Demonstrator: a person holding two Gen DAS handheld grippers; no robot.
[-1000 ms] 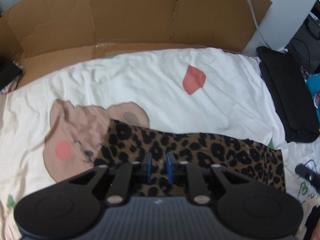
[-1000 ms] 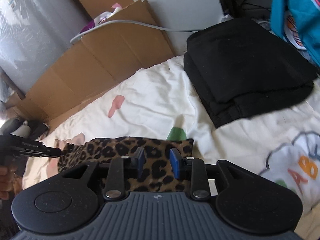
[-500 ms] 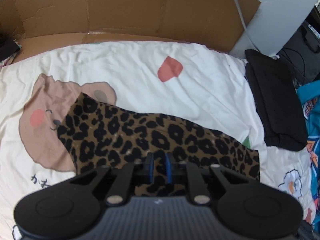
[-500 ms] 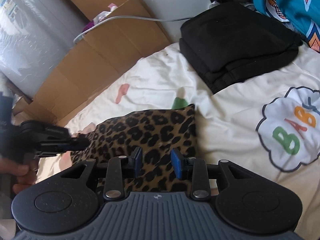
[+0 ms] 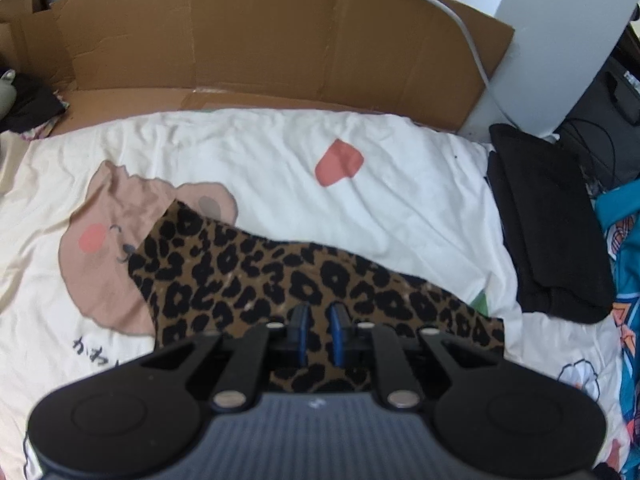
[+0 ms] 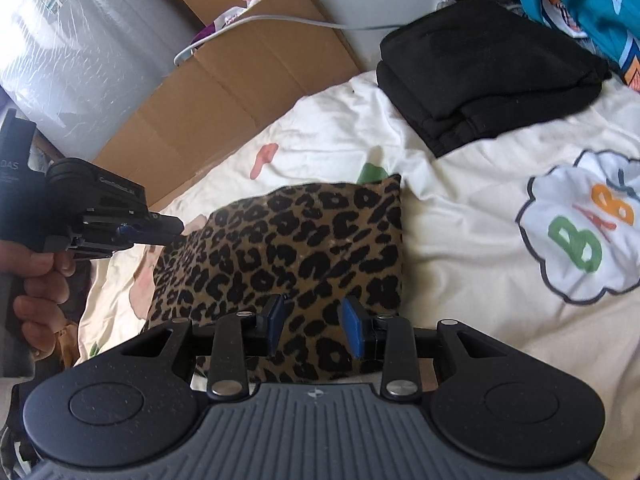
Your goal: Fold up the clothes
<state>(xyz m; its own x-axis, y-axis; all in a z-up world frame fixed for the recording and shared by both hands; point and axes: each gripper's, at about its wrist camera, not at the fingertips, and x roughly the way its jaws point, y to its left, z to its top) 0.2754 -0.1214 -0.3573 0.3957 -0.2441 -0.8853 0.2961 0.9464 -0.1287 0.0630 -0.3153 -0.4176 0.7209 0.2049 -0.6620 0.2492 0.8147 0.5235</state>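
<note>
- Leopard-print garment (image 5: 280,276) lies spread flat on the cartoon-printed bedsheet (image 5: 400,184), partly over a printed bear face.
- Left gripper (image 5: 318,330): blue pads nearly together, pinching the garment's near edge.
- Right gripper (image 6: 314,326): jaws apart over the cloth (nothing between them).
- Folded black clothes (image 6: 484,68) sit well apart.

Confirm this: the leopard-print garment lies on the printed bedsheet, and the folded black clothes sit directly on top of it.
Not quite. The leopard-print garment does lie on the printed bedsheet, but the folded black clothes are not on top of it. They sit apart, farther back on the sheet, with bare sheet between the two. The right wrist view shows the gap plainly.
</note>
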